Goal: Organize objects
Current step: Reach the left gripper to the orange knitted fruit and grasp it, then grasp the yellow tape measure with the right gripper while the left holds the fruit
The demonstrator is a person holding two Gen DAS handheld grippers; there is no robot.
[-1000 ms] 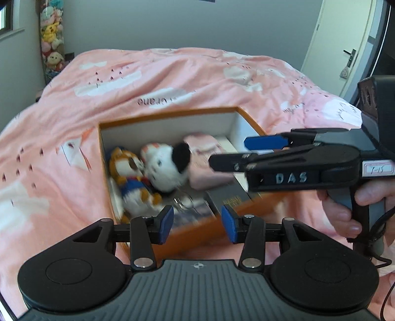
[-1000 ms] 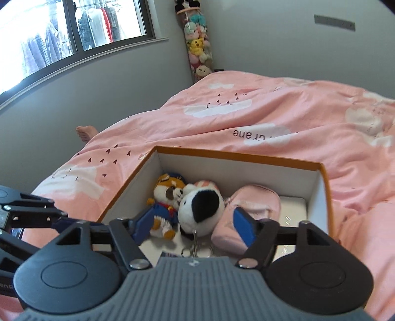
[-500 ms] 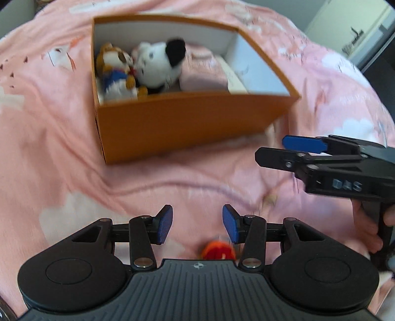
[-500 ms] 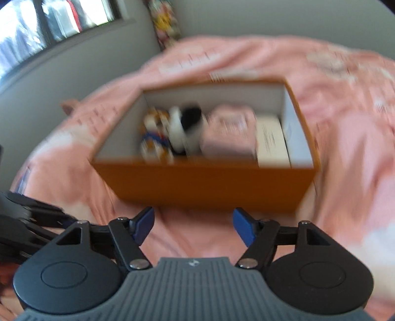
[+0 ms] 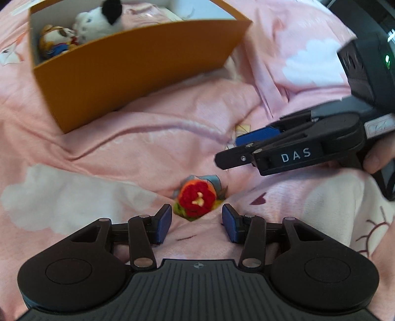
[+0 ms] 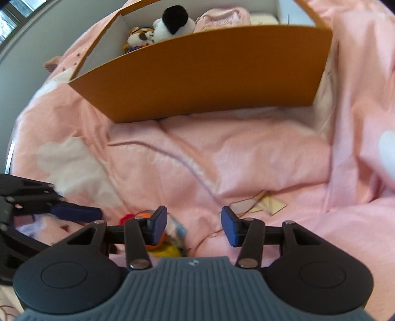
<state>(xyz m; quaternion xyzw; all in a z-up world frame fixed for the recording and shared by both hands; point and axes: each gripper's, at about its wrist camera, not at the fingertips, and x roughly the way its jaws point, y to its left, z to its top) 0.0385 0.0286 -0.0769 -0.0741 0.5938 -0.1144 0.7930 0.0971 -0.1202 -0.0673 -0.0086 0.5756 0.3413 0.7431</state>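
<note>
A small crocheted red and orange flower [image 5: 196,200] lies on the pink bedspread, just ahead of my open, empty left gripper [image 5: 196,222]. In the right wrist view the flower [image 6: 158,240] is partly hidden behind the left finger of my open, empty right gripper [image 6: 193,226]. The right gripper also shows in the left wrist view [image 5: 237,150], above and to the right of the flower. The orange box [image 5: 138,71] stands further back and holds a tiger plush [image 5: 55,43], a white and black plush [image 5: 98,22] and a pink pouch [image 6: 222,17].
The pink bedspread [image 5: 123,153] is wrinkled with folds between the flower and the box. The left gripper shows at the left edge of the right wrist view [image 6: 61,210]. A grey wall and a window strip [image 6: 14,17] are at the far left.
Both grippers have pulled back from over the box and dropped low toward the bedspread in front of it. The flower has come into view between the left gripper's fingers.
</note>
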